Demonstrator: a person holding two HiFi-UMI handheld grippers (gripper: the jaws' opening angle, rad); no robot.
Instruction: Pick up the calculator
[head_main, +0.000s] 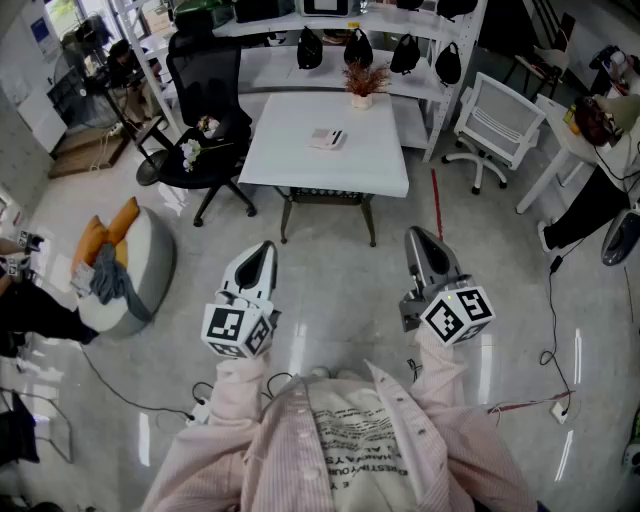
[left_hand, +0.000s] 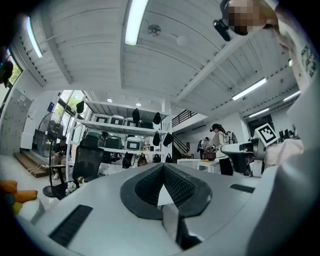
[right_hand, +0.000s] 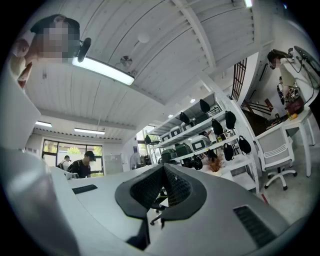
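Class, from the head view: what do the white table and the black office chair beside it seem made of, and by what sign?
Table: smooth matt white top, probably laminate or painted board; thin dark legs, likely metal. Office chair: black back, seemingly mesh; too small to confirm.

A white table (head_main: 300, 170) stands on a glossy floor (head_main: 330, 290), with a pot of dried sprigs (head_main: 364, 83) at the tabletop's far edge. A black office chair (head_main: 205, 75) with flowers (head_main: 195, 150) on its seat sits left and a white chair (head_main: 505, 120) right. Black bags (head_main: 357, 48) hang from the shelving (head_main: 270, 70) behind.
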